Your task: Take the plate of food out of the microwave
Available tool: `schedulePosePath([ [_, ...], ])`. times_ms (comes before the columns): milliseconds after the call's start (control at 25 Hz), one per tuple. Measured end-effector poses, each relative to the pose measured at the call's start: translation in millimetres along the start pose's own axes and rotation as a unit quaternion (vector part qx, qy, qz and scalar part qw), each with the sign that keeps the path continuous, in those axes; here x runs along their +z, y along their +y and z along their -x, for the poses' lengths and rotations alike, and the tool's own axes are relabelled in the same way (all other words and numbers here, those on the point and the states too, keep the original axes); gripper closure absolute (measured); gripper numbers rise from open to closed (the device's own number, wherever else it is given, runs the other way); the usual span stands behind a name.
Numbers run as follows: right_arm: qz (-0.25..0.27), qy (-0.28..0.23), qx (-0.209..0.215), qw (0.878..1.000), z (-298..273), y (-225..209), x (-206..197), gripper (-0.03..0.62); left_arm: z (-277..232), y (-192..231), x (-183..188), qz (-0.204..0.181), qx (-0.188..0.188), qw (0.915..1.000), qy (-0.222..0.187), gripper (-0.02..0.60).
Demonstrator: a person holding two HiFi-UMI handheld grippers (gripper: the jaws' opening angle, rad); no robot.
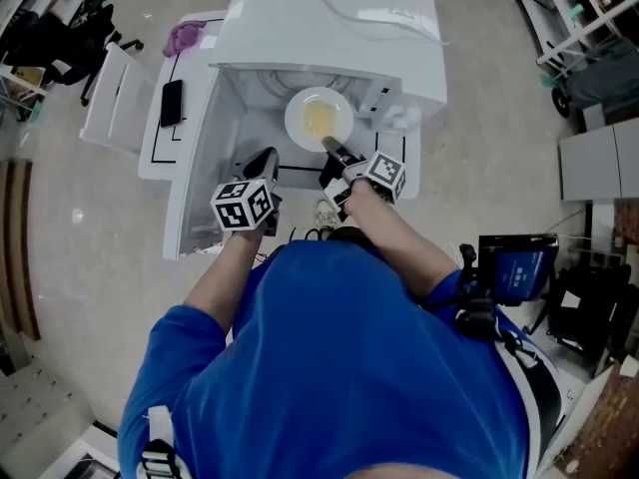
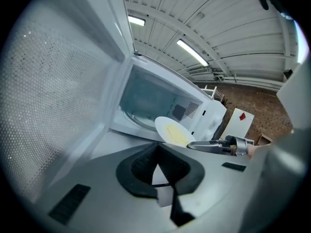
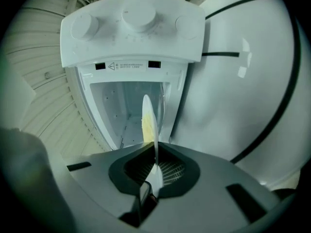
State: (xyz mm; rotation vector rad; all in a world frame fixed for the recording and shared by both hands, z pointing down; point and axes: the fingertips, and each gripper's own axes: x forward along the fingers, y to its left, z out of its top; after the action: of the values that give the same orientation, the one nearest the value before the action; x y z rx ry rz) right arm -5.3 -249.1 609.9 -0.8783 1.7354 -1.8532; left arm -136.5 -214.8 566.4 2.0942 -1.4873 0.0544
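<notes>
Pinching the near rim of the plate (image 1: 318,118), the right hand-held gripper (image 1: 334,149) holds it at the mouth of the microwave (image 1: 329,28), clear of both side walls. The left hand-held gripper (image 1: 263,164), jaws together and empty, hovers beside the open door (image 2: 48,81).

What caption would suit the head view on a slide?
Right gripper holds a plate of yellow food by its rim at the mouth of the open microwave; left gripper hovers beside it.
</notes>
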Motion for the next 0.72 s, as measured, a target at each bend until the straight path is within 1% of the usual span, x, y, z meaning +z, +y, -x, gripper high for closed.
schedulePosePath([
  [240,-0.003,-0.013,-0.011,1.0,10,3,1,0.576,-7,2,6,0.012,-0.015,0.9998,0.007,0.571],
  [480,0.008,-0.029,-0.003,1.0,61,6,-24,0.576,26,-17,-9,0.013,-0.031,0.9994,-0.003,0.571],
  [720,0.013,-0.036,-0.013,0.999,84,0,-27,0.576,31,-12,-14,0.025,-0.032,0.9991,-0.007,0.571],
])
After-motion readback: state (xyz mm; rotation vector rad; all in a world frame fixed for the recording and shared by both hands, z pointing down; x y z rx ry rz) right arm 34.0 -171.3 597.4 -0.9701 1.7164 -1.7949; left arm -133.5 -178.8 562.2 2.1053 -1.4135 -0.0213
